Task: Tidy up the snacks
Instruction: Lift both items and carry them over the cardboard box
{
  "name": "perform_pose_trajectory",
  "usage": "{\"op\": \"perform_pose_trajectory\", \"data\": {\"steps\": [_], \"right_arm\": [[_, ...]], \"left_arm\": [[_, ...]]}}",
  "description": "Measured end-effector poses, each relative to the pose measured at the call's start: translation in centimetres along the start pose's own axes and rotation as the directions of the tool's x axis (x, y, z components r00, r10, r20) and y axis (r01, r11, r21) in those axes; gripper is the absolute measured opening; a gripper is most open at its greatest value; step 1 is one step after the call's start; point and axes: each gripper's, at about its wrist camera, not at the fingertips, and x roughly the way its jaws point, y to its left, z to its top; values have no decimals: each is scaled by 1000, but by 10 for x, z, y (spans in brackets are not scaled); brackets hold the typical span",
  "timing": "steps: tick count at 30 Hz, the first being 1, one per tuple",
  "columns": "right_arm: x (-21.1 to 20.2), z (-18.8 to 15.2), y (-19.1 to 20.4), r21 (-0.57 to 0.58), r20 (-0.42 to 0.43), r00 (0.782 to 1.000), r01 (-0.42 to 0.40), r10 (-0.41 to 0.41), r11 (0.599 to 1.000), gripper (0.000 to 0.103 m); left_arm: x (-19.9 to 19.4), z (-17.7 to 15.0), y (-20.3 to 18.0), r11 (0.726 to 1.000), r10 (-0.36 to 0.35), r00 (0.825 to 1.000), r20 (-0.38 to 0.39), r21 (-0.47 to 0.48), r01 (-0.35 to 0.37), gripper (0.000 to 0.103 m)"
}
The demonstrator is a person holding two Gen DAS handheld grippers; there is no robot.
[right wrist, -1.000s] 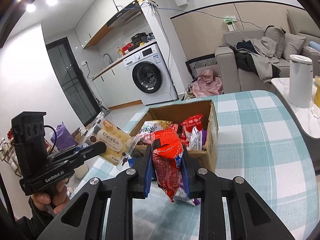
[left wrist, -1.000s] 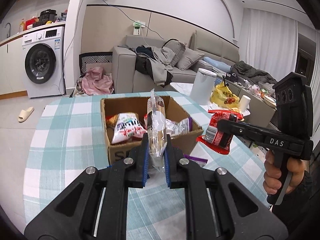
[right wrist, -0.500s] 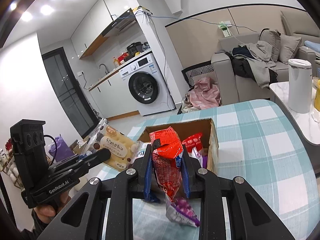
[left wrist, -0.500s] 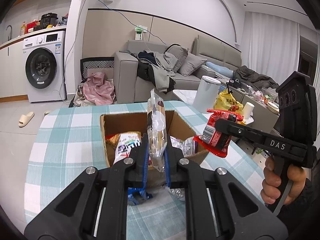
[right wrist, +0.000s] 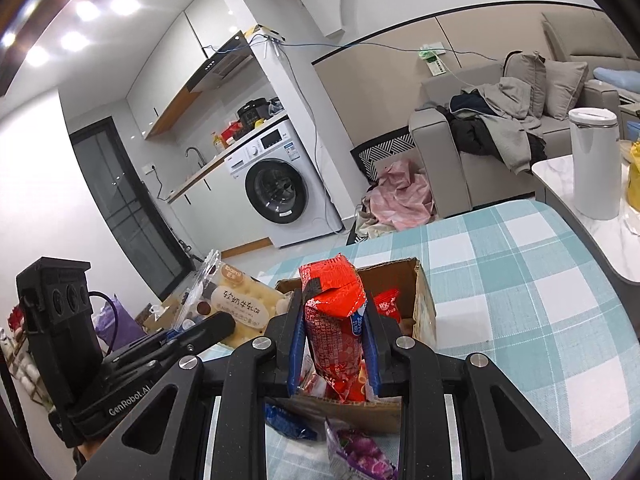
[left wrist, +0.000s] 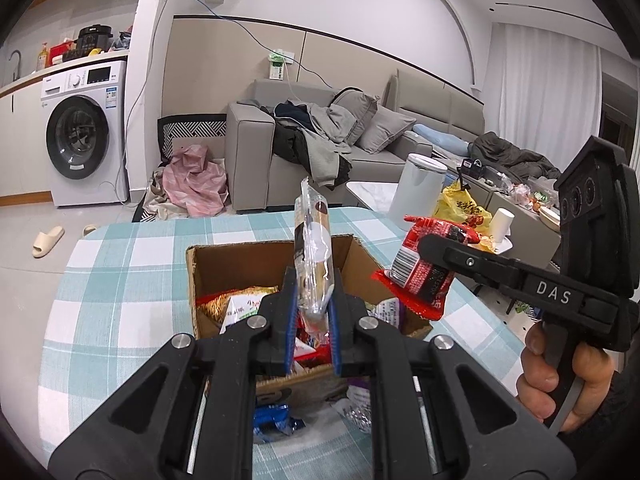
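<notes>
An open cardboard box [left wrist: 240, 258] holding several snack packs stands on the checked tablecloth; it also shows in the right wrist view [right wrist: 424, 304]. My left gripper [left wrist: 312, 320] is shut on a clear-wrapped bread pack [left wrist: 312, 248], held upright above the box's near side; the pack also shows in the right wrist view [right wrist: 240, 304]. My right gripper [right wrist: 334, 340] is shut on a red snack packet [right wrist: 334, 312], also above the box's near edge; in the left wrist view the red packet [left wrist: 424, 272] hangs at the box's right.
A blue packet [left wrist: 274, 424] and a purple packet [right wrist: 360, 452] lie on the cloth in front of the box. A white bin [left wrist: 416, 192], a yellow bag [left wrist: 460, 208] and a sofa [left wrist: 320, 152] are behind the table. The washing machine [left wrist: 84, 136] stands far left.
Both grippers have risen and moved forward over the box with their packs still held. The box now sits lower and closer under the fingers in both views.
</notes>
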Motion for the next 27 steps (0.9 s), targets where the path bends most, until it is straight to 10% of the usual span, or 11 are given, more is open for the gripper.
{"op": "perform_pose_trajectory", "data": {"steps": [27], "right_arm": [[66, -9, -22, 36, -96, 995, 44, -41, 998, 25]], "left_arm": [[83, -19, 0, 998, 47, 996, -77, 33, -45, 10]]}}
